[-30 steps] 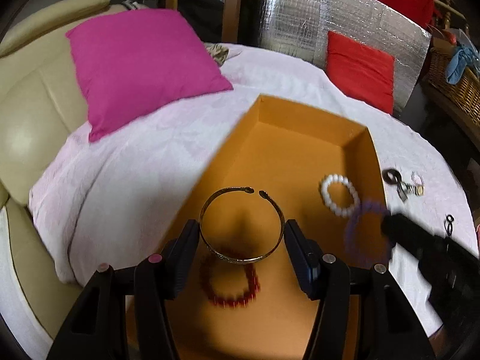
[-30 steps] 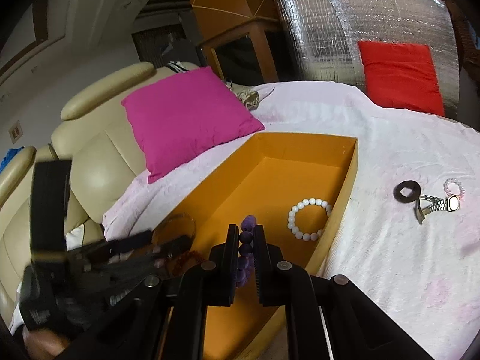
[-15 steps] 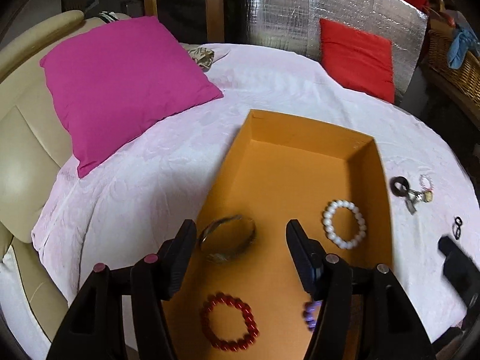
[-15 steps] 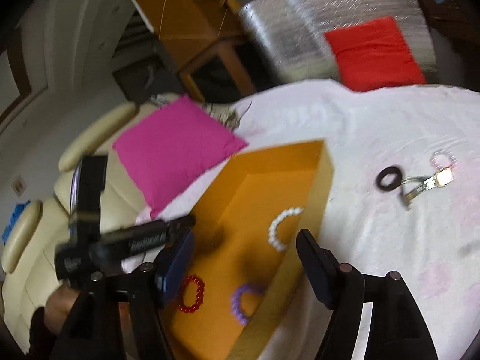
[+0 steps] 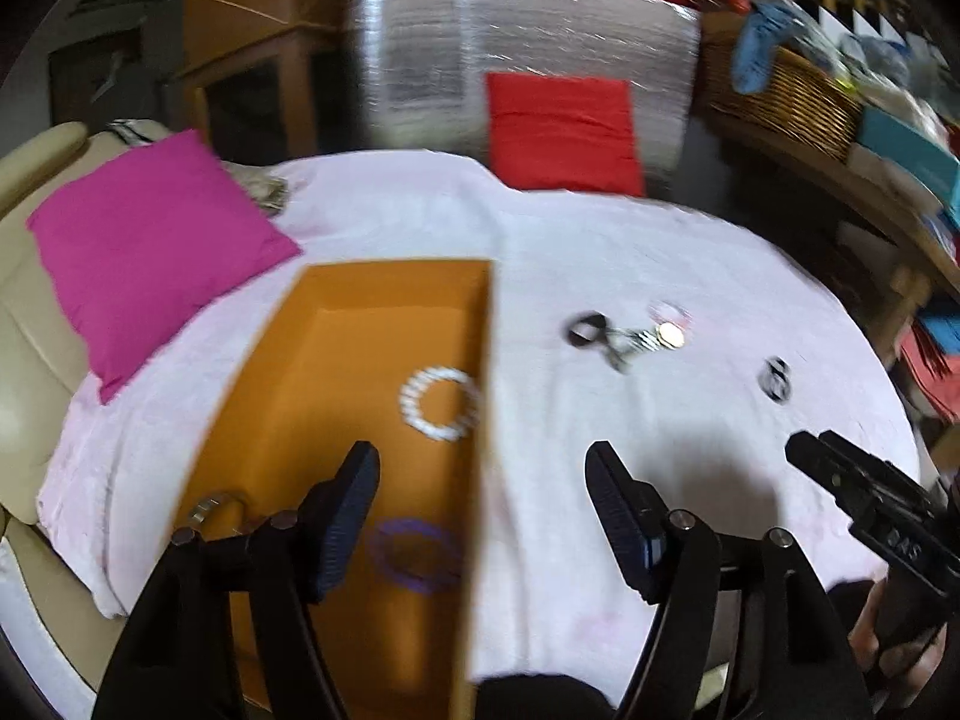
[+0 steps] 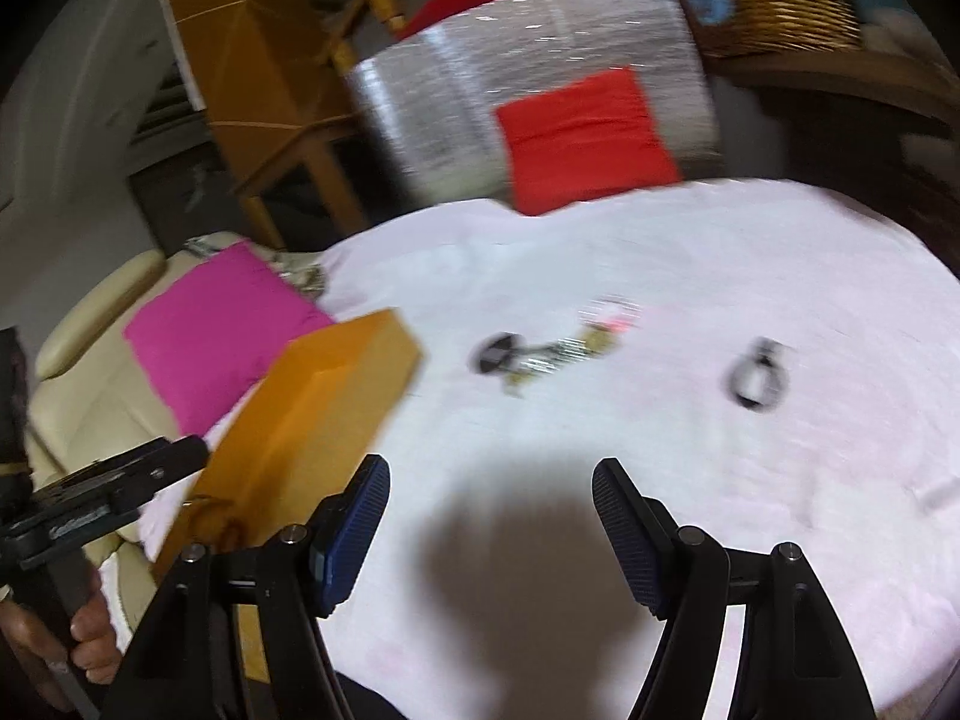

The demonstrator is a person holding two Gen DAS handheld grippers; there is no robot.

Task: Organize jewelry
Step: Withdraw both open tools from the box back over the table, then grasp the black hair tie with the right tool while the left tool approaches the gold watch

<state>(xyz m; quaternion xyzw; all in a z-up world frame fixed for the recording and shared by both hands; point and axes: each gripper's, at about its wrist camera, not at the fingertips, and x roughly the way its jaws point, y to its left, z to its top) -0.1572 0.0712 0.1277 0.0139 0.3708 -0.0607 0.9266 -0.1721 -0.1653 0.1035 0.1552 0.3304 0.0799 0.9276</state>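
An orange box (image 5: 360, 348) lies on the pale pink cloth. Inside it are a white bead bracelet (image 5: 441, 402), a purple bracelet (image 5: 417, 555) and part of a metal bangle (image 5: 207, 507) behind my left finger. My left gripper (image 5: 480, 462) hovers over the box's right wall, its jaws opening with nothing between them. My right gripper (image 6: 491, 474) stands open and empty over bare cloth, right of the box (image 6: 324, 408). Ahead of it lie a watch (image 6: 552, 354), a black ring (image 6: 498, 354), a small pink bracelet (image 6: 615, 309) and a small black piece (image 6: 759, 378).
A magenta cushion (image 5: 144, 240) sits left of the box on a cream sofa (image 5: 36, 324). A red cushion (image 5: 561, 132) leans on a silver panel (image 5: 528, 30) at the back. A wicker basket (image 5: 786, 96) stands far right. The picture is motion-blurred.
The left gripper let the metal bangle go into the box and swung right. The right gripper opened, dropped the purple bracelet into the box and moved right over the cloth.
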